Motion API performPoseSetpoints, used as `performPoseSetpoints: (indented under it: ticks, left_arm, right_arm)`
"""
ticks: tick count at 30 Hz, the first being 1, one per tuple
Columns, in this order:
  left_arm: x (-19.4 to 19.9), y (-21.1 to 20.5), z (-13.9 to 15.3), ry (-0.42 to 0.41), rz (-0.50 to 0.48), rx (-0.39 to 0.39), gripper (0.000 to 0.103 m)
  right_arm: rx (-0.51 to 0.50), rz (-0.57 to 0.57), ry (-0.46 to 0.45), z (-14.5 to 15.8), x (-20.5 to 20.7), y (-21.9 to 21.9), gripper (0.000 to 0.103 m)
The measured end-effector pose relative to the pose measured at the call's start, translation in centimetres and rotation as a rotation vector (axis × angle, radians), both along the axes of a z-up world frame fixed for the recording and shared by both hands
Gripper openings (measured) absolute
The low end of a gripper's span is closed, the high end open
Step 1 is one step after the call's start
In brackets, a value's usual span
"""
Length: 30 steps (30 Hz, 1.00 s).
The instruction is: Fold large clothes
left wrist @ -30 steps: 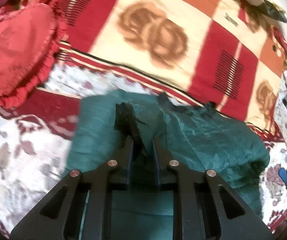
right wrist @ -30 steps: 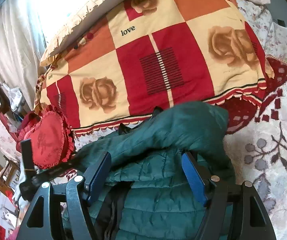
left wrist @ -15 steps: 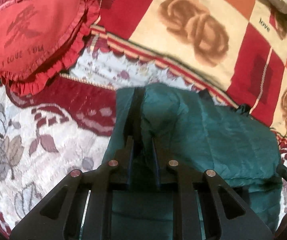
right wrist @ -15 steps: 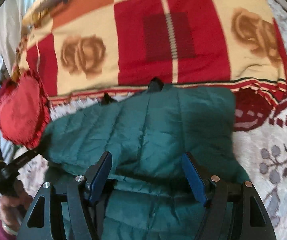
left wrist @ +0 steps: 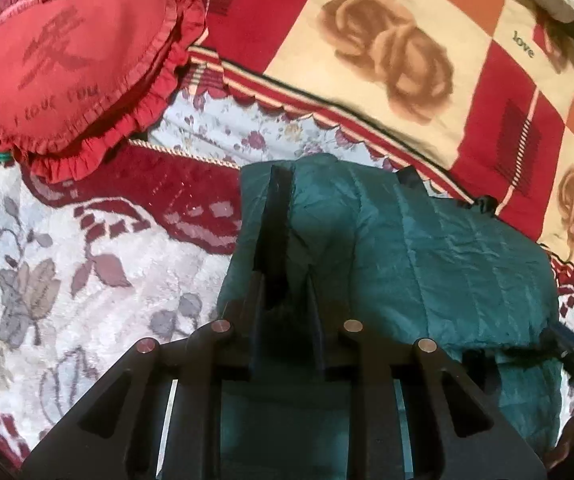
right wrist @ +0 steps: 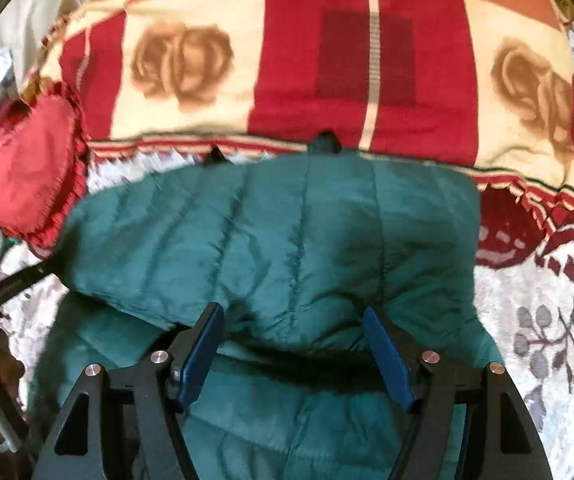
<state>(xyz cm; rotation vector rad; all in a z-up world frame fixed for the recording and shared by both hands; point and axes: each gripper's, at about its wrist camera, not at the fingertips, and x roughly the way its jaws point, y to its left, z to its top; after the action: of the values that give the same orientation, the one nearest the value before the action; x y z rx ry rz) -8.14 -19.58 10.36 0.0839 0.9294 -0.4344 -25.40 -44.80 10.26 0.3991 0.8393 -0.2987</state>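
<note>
Pinching a dark edge of the teal puffer jacket (left wrist: 427, 256) lying folded on the bed (left wrist: 67, 264), the left claw (left wrist: 285, 280) risks dragging the springy fold open; the right claw (right wrist: 293, 344) hangs spread, unable to steady it.

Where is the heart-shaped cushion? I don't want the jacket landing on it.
The red heart-shaped cushion lies upper left in both views, beyond the green puffer jacket, beside the rose-patterned blanket.

A quilted teal puffer jacket (right wrist: 287, 240) lies below a red, cream and orange checked rose-print blanket (right wrist: 327, 60); left of it, a red ruffled heart-shaped cushion (left wrist: 71, 56).
</note>
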Motion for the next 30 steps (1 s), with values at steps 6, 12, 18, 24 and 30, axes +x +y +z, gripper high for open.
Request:
performPoseSetpoints:
  ticks: [6,12,18,24,30]
  left_arm:
    - [-1.6,-0.1,2.7,-0.095,-0.004,-0.003,0.020]
    - [-1.6,-1.1,3.4,-0.108,-0.030,-0.012,0.020]
    - [-0.4,-3.0,0.4,-0.058,-0.044,0.047,0.020]
    - [1.0,-3.9,-2.6,-0.016,-0.044,0.072,0.022]
    - [1.4,-4.8,-3.7,-0.017,-0.060,0.091,0.030]
  right_arm:
    - [-0.034,0.011,-0.040,2.6,-0.1,1.4,0.070]
    - [-0.047,0.026,-0.029,2.3,2.2,1.9,0.070]
    - [-0.045,0.045,0.022,-0.4,5.3,2.7,0.070]
    - [-0.071,0.059,0.081,-3.4,7.8,3.2,0.071]
    - [-0.109,0.063,0.116,-4.2,8.7,3.7,0.072]
